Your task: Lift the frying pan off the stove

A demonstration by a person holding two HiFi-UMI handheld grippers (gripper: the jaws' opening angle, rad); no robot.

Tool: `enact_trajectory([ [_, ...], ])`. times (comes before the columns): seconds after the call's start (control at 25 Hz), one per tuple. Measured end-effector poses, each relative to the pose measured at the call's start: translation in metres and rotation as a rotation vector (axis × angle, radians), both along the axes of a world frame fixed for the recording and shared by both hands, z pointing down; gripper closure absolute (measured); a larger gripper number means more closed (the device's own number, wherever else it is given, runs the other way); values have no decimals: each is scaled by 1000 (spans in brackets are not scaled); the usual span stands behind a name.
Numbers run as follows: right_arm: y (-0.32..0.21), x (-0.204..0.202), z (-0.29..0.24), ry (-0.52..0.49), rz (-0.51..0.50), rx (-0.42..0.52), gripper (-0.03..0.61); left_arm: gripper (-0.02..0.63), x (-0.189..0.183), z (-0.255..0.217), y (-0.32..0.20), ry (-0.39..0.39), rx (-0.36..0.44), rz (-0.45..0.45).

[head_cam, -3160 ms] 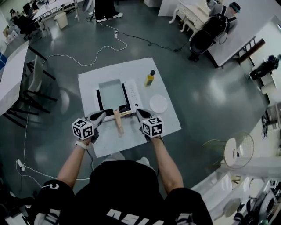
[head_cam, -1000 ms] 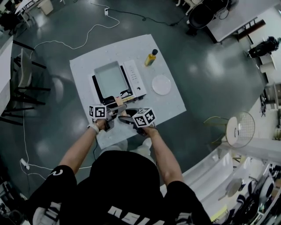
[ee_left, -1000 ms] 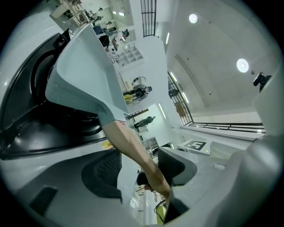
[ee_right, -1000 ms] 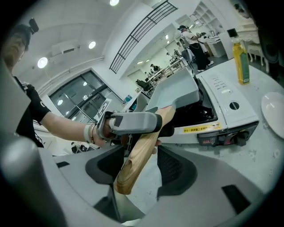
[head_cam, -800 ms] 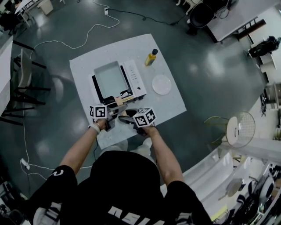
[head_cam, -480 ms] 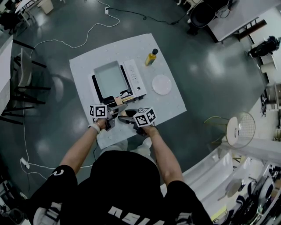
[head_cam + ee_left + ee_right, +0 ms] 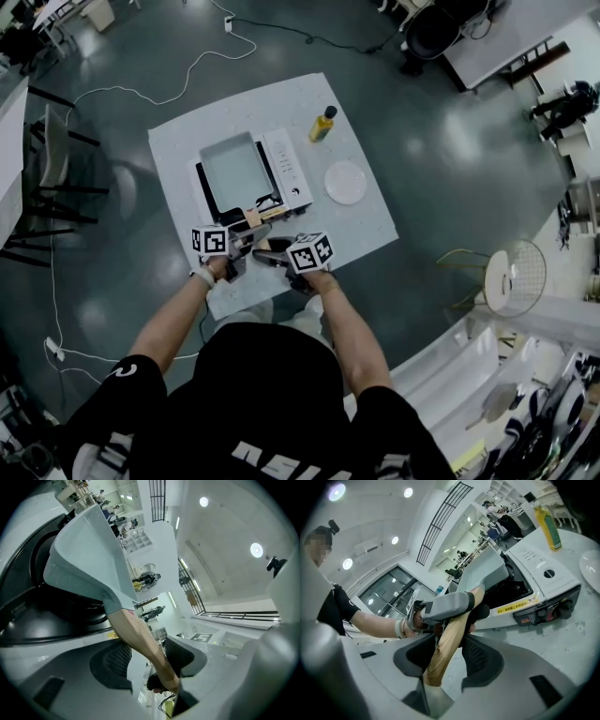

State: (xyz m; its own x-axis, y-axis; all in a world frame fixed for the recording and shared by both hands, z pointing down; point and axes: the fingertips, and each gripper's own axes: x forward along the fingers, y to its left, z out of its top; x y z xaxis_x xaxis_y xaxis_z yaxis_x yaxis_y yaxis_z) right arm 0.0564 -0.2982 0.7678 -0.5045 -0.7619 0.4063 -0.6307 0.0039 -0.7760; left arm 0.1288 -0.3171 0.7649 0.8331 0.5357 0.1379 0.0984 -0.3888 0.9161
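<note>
A square grey frying pan (image 7: 232, 169) (image 7: 89, 559) sits on the portable stove (image 7: 286, 169) (image 7: 543, 581). Its wooden handle (image 7: 251, 217) (image 7: 140, 641) (image 7: 446, 644) points toward me. From the left, my left gripper (image 7: 246, 234) (image 7: 150, 656) reaches in with the handle between its jaws. Those jaws have just been closing, and a gap still shows on one side. My right gripper (image 7: 267, 253) (image 7: 450, 656) comes from the right, nearer the handle's end. Its jaws have just been closing too, and its pads (image 7: 480, 660) now sit against the wood.
The stove stands on a white table (image 7: 366, 234). A yellow bottle (image 7: 323, 123) (image 7: 548, 527) stands behind it to the right, and a white plate (image 7: 345, 181) (image 7: 591, 564) lies to its right. Dark floor with cables surrounds the table.
Since the oldest frame both grippers have come in from either side onto the handle. Over the last second they have stayed put, and the pan has not left the stove.
</note>
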Motion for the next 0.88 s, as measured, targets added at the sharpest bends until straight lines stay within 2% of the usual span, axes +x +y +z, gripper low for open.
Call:
enact_trajectory([
  [0.24, -1, 2, -5, -9, 18, 17, 409, 402, 1, -3, 0, -1, -2, -17],
  [0.48, -1, -3, -2, -8, 9, 12, 401, 405, 2, -9, 2, 12, 17, 2],
  [0.68, 2, 2, -9, 34, 2, 7, 400, 407, 4, -12, 6, 16, -7, -10],
  [0.88, 5, 3, -13, 64, -9, 8, 397, 408, 7, -22, 8, 35, 2, -5],
])
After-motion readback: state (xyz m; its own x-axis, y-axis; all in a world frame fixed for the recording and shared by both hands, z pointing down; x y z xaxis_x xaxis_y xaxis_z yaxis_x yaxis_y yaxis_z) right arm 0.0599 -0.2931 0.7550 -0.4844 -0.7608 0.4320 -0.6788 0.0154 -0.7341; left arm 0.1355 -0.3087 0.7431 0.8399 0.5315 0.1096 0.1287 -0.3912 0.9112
